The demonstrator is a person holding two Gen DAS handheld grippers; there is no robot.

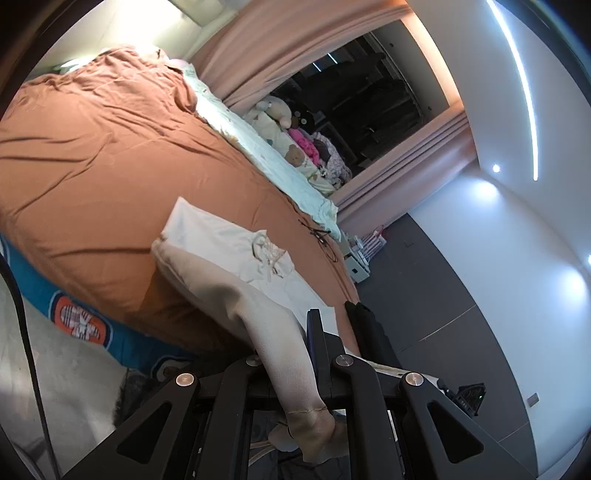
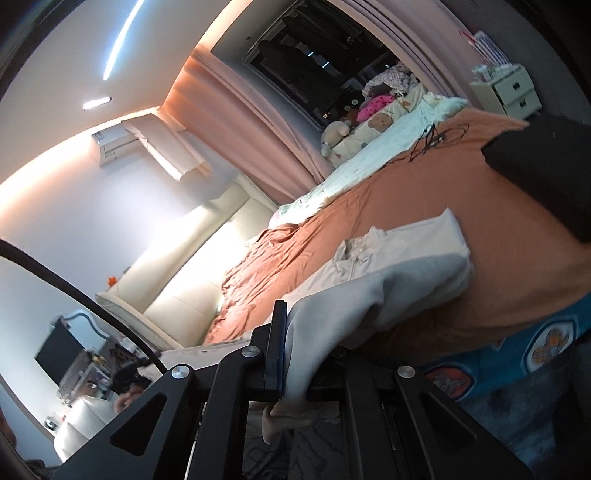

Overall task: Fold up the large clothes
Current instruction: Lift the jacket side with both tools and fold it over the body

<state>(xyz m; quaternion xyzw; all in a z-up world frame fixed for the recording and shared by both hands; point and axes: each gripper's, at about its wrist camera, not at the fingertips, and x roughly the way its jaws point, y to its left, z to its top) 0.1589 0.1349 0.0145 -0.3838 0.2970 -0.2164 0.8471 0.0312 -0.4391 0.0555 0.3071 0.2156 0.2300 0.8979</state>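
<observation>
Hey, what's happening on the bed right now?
A person with a gripper in each hand is folding a cream garment on the bed's orange cover. The left gripper and the right gripper are each shut on a part of the fabric, lifting it off the bed, while the rest, collar included, lies flat. A black cable lies farther along the cover.

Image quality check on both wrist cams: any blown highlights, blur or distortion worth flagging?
Left wrist view: strong fisheye bend with a dark vignette, the padded cream headboard blown out at the top, the cream garment sharp on the wrinkled orange bedsheet. Right wrist view: same bend, horizon tilted, headboard glare mid-frame, ceiling light strip clipped, and a soft dark shape at the right edge.
</observation>
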